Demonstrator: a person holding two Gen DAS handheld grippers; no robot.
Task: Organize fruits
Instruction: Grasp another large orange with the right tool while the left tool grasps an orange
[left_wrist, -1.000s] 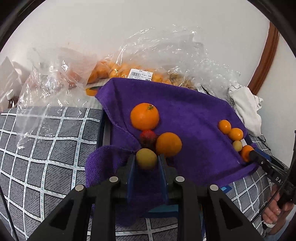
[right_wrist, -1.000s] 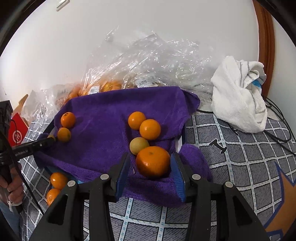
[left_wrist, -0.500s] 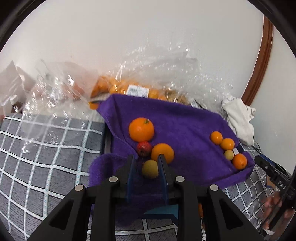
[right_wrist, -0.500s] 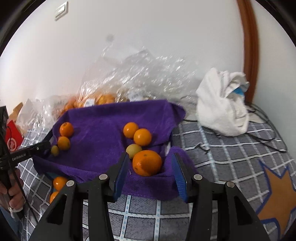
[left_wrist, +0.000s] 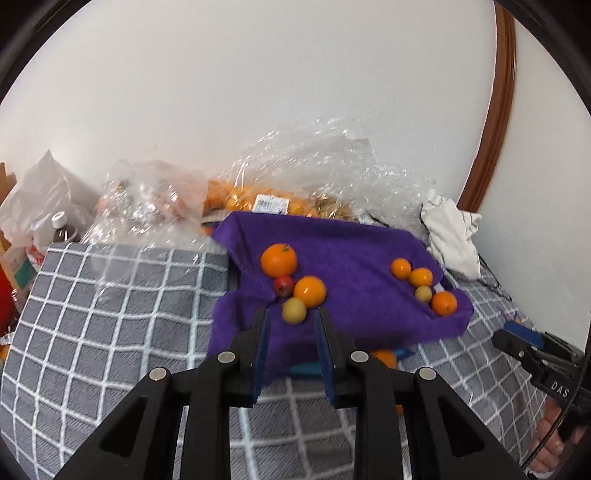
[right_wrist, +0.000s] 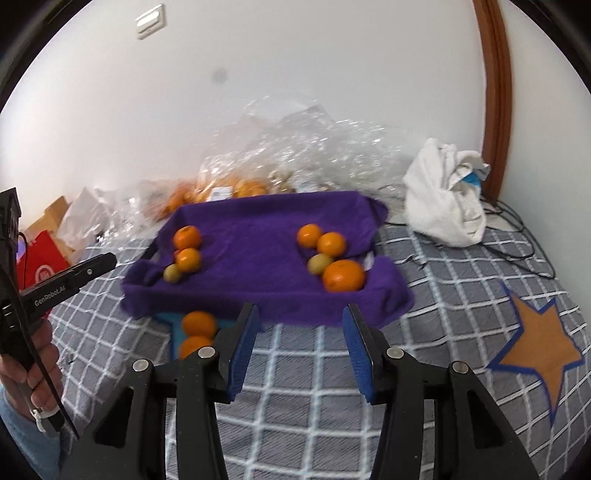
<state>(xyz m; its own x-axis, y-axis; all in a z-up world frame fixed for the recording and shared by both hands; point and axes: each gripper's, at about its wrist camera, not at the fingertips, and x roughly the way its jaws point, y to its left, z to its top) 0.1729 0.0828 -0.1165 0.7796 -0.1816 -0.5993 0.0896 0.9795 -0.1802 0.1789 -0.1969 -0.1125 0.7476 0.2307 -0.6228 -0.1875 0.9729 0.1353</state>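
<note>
Fingers (left_wrist: 260, 343) on the left gripper (left_wrist: 290, 309) are sitting nearly together with only a slim gap, clamping nothing; those on the right gripper (right_wrist: 300, 308) are standing apart, also empty. I am hovering both over the checked quilt (left_wrist: 110, 314), just short of the purple towel (left_wrist: 351, 258), where the fruit is lying in two clusters. On my left, two oranges (left_wrist: 278, 260), a small red fruit (left_wrist: 283, 285) and a yellow fruit (left_wrist: 294, 311) are touching one another. On my right, three oranges (right_wrist: 343, 276) are crowding a pale yellow one (right_wrist: 320, 263). I am reading this as the pause between placings. Two more oranges (right_wrist: 199, 324) are waiting on something blue at the towel's front edge, so the next move is probably calling for wider jaws and a gentle squeeze. Round, glossy skins are likely to roll on the soft, rumpled pile, while crinkled clear bags (left_wrist: 295, 173) are holding more fruit by the wall.
</note>
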